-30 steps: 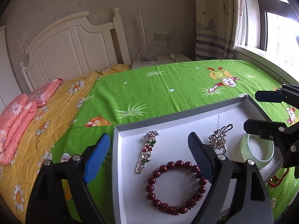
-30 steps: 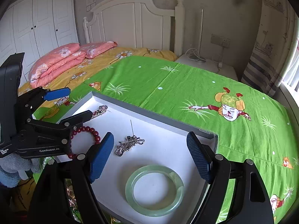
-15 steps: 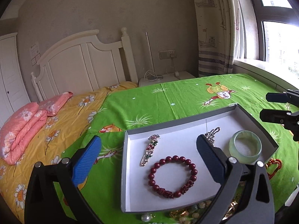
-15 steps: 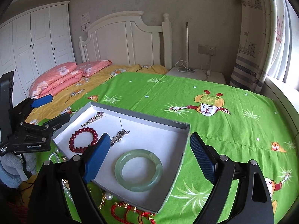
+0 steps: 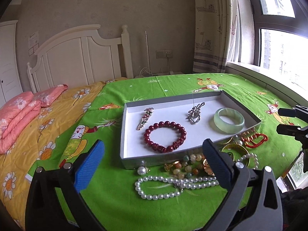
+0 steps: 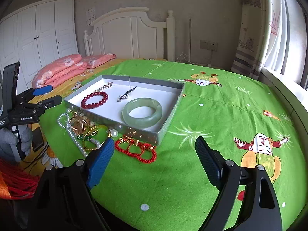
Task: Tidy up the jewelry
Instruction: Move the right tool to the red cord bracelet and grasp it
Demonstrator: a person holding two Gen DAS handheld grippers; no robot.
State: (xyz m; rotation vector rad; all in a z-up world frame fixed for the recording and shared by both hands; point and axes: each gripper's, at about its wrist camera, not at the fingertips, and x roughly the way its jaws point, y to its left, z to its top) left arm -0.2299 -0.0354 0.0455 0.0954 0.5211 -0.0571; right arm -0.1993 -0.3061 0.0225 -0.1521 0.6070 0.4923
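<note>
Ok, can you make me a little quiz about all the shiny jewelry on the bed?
1. True or false: the green bangle lies inside the grey box.
2. Which is still outside the box? A) red bead bracelet B) pearl necklace C) silver brooch
3. Fill in: the red cord bracelets lie on the ____ bedspread.

Key: 1 true; 2 B; 3 green.
</note>
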